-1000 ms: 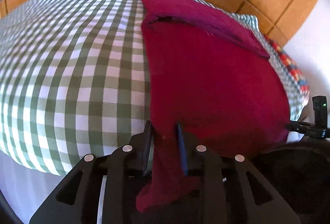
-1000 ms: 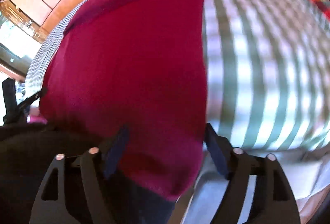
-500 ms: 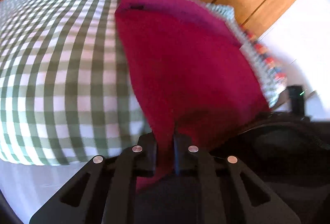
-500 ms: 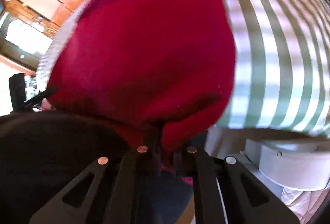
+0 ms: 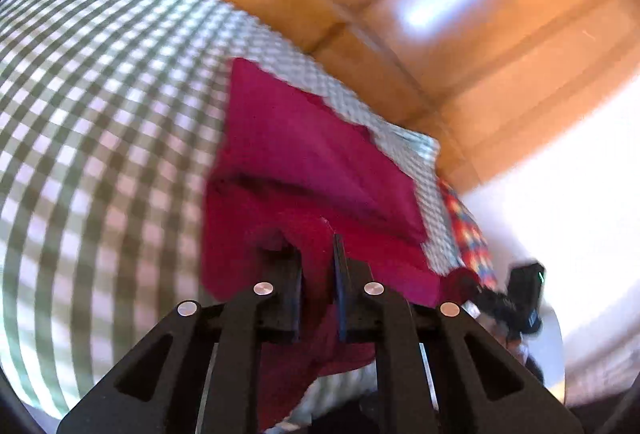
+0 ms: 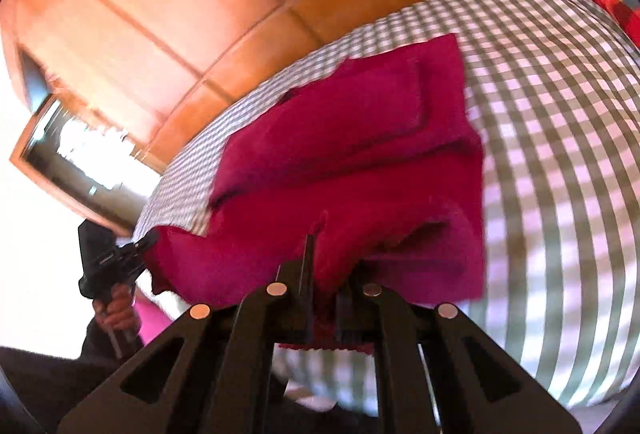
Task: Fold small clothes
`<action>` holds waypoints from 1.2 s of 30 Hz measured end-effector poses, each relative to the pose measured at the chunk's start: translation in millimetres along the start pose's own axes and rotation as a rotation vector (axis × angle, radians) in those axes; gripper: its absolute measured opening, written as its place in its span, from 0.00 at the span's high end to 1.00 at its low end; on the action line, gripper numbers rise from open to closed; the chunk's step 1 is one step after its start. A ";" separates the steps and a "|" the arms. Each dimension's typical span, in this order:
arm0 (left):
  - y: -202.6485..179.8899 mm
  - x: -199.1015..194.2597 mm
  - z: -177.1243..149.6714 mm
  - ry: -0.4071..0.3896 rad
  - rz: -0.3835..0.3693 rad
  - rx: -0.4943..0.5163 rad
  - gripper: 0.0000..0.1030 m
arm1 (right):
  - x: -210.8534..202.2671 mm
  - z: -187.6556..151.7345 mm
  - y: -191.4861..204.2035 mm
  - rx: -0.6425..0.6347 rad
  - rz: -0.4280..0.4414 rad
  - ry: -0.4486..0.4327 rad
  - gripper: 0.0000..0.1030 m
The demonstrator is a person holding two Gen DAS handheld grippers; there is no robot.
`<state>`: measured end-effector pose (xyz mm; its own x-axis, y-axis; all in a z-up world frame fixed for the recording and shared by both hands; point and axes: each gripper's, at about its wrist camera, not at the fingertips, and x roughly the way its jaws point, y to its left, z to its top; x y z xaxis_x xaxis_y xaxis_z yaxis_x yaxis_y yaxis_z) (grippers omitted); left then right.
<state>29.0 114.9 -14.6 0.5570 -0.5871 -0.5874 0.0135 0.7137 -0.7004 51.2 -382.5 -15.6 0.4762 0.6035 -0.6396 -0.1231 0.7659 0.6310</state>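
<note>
A deep magenta knitted garment (image 5: 320, 162) lies on the green-and-white checked bedspread (image 5: 100, 138), its far part flat with one layer folded over another, its near edge lifted off the bed from both ends. The left gripper (image 5: 318, 266) has its two black fingers drawn close together, pinching a bunched fold of the near hem, with loose cloth hanging below them. The right gripper (image 6: 326, 274) likewise has its fingers nearly together and pinches the other near corner, so the fabric between the two rises in a soft hump above the bedspread. From the right wrist view, the person's left hand (image 6: 116, 314) can be seen wrapped around the black handle of the other gripper, just beside the garment's edge. Behind the bed stands a glossy orange-brown wooden panelled wall (image 6: 168, 18). At the bed's far corner lies a red, blue and yellow checked cloth (image 5: 468, 230), touching the bedspread's edge. No brand, label or lettering can be read on anything here; motion blur softens much of both views.
</note>
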 end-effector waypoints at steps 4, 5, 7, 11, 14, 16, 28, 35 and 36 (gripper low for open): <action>11.5 13.0 34.3 -0.030 0.055 -0.099 0.50 | -3.6 20.5 -21.5 0.093 -0.003 -0.093 0.17; 14.9 7.8 38.2 -0.064 0.073 -0.113 0.46 | -7.8 22.8 -23.3 0.099 0.011 -0.108 0.17; 24.6 -4.5 45.1 -0.111 0.091 -0.134 0.46 | -21.7 21.3 -25.9 0.090 0.013 -0.124 0.17; 40.2 -29.5 36.3 -0.169 0.189 -0.080 0.46 | -36.6 3.8 -33.4 0.069 -0.036 -0.099 0.16; 39.2 -23.7 8.2 -0.061 0.204 0.031 0.46 | -36.8 -27.5 -47.2 0.096 -0.100 -0.054 0.14; 40.8 -11.0 -14.9 0.064 0.138 0.022 0.46 | -29.8 -45.6 -55.5 0.154 -0.083 -0.007 0.14; 20.7 -18.9 -43.8 0.133 -0.022 0.064 0.41 | -10.2 -57.6 -0.5 -0.067 -0.018 0.122 0.19; -28.7 26.7 3.6 0.112 -0.201 0.048 0.38 | 16.6 11.4 19.8 -0.034 0.095 -0.017 0.25; -31.9 27.2 15.0 0.075 -0.217 0.029 0.38 | 13.6 25.2 19.0 -0.009 0.096 -0.073 0.24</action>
<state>56.1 81.9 -2.2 0.4751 -0.7539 -0.4537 0.1505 0.5777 -0.8023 77.3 -365.4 -1.3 0.5243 0.6565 -0.5424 -0.1792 0.7077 0.6834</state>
